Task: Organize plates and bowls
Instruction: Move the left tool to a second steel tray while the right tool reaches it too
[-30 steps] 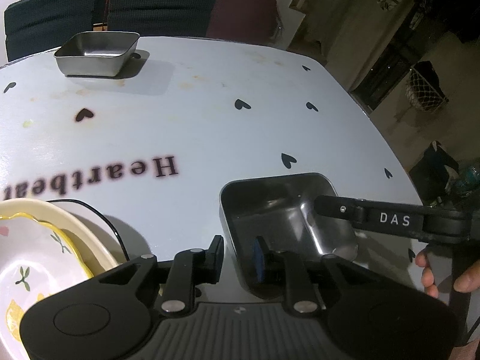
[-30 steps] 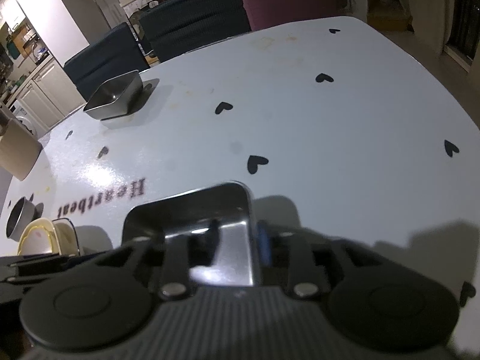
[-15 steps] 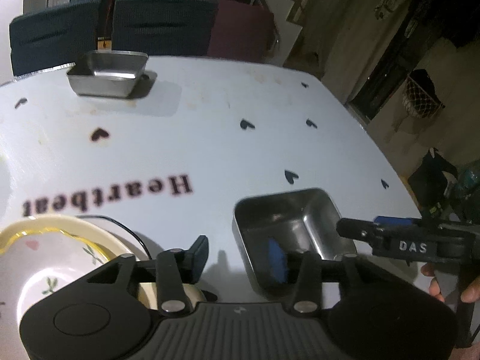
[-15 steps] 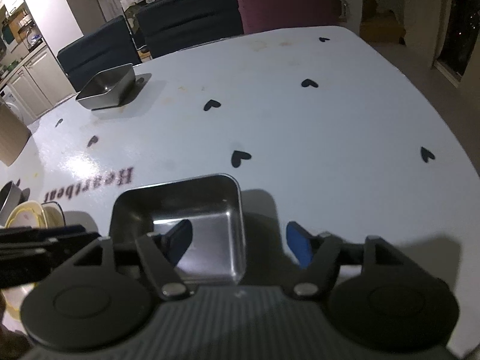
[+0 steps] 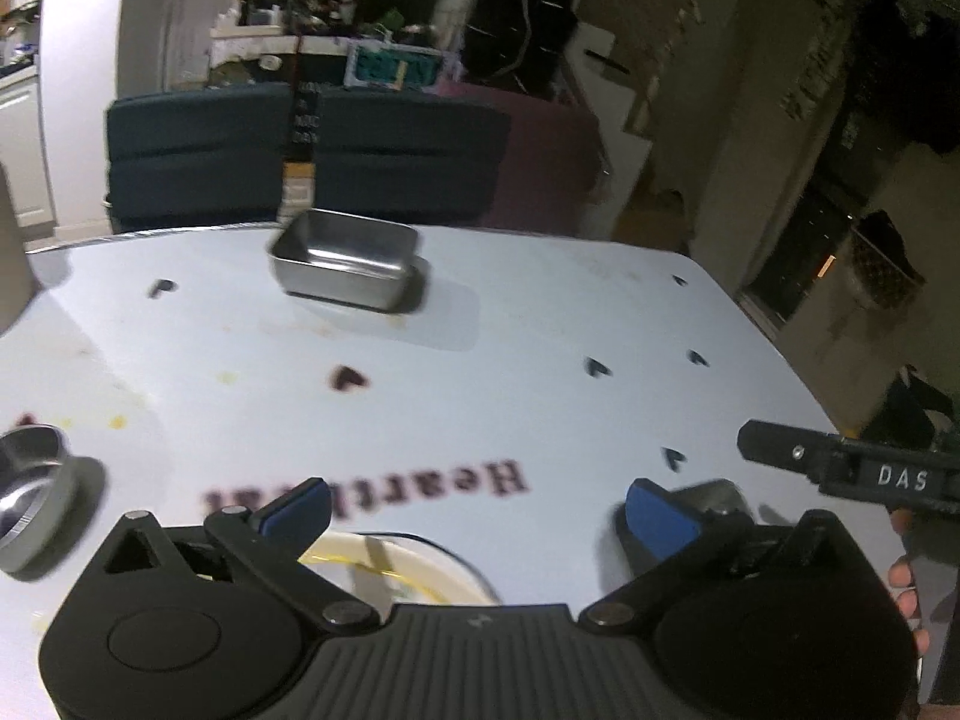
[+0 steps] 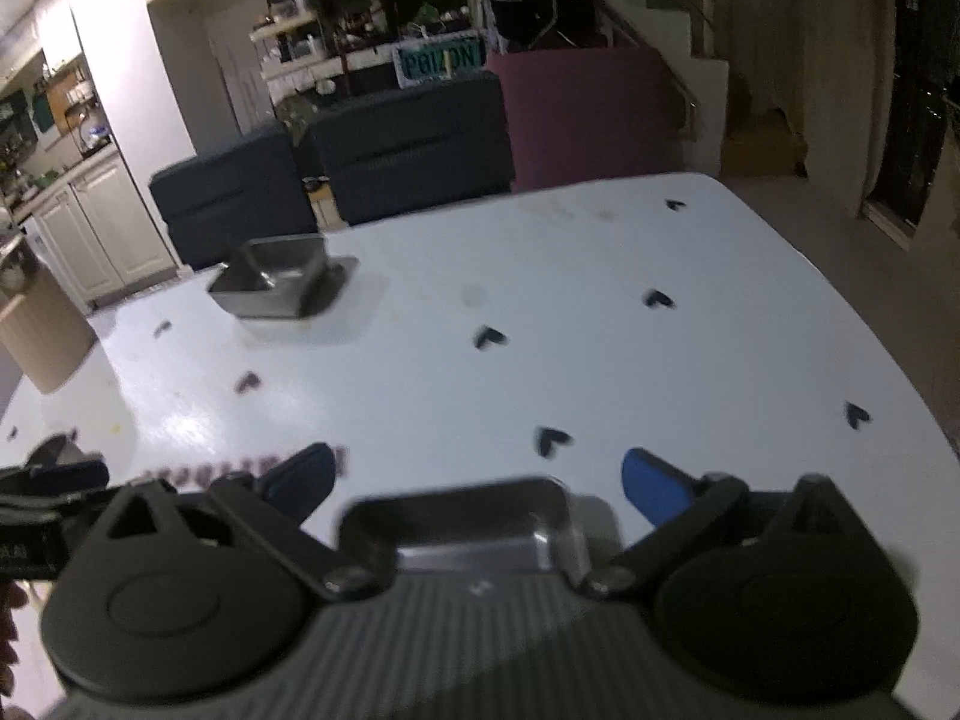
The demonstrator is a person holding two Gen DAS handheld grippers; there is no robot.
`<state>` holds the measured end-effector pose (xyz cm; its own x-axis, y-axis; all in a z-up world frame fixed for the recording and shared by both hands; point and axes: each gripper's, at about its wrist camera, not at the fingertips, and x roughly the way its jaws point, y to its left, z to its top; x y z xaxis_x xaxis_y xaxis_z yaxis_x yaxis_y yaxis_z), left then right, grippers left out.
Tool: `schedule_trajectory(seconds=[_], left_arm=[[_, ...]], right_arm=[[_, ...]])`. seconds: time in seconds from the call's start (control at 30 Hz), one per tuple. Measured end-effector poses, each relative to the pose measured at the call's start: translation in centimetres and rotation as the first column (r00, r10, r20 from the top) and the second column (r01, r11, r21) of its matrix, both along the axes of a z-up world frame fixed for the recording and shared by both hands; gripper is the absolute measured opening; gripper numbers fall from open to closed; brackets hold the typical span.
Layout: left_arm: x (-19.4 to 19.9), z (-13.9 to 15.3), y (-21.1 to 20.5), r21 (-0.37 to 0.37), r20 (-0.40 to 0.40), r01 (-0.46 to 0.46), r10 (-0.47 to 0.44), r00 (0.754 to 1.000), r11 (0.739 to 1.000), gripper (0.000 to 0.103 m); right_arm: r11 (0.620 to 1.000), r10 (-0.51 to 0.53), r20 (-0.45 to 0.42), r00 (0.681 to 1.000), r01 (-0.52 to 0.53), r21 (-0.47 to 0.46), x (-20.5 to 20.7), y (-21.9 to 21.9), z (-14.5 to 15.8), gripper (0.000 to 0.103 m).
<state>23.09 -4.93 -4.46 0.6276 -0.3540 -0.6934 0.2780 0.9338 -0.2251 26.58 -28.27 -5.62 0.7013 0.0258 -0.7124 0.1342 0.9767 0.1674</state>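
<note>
Both views are dim indoor shots with a dark, murky room behind a pale table (image 5: 540, 360) that takes most of the light. A glare patch shines on the tabletop in the right wrist view. The far steel tray (image 5: 345, 267) casts a soft shadow toward the right. Motion blur smears the printed lettering (image 5: 366, 489) and heart marks. Fisheye distortion bends the table's edges, and the corners darken.

Each gripper is matte black plastic: a ribbed grey-black centre plate flanked by two round housings with shallow discs, and linkage arms pinned by silver screws. The left gripper (image 5: 477, 507) and right gripper (image 6: 477, 477) carry blue pads (image 5: 657, 519). One finger bears white letters "DAS" (image 5: 902, 477).
</note>
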Motion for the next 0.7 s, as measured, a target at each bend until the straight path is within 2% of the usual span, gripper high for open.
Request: schedule_trajectory(seconds=[0.3, 0.43, 0.63, 0.7], left_arm=[[2.4, -0.5, 5.2, 0.057, 0.029, -0.092, 0.090, 0.995, 0.994, 0.103], [3.8, -0.8, 7.1, 0.090, 0.051, -0.142, 0.138, 0.989, 0.986, 0.103], [8.7, -1.2, 9.7, 0.059, 0.037, -0.209, 0.207, 0.978, 0.976, 0.103], [10.7, -1.3, 10.1, 0.061, 0.042, -0.229, 0.227, 0.973, 0.972, 0.103]], right_arm=[[0.997, 0.058, 0.032, 0.998, -0.060, 0.048, 4.2, 5.8, -0.5, 0.103], [0.994, 0.045, 0.050, 0.998, -0.050, 0.098, 6.7, 8.1, -1.6, 0.103], [0.994, 0.013, 0.107, 0.994, -0.025, 0.107, 10.4, 9.8, -2.5, 0.103], [0.991, -0.017, 0.117, 0.993, 0.001, 0.137, 11.7, 9.5, -2.9, 0.103]])
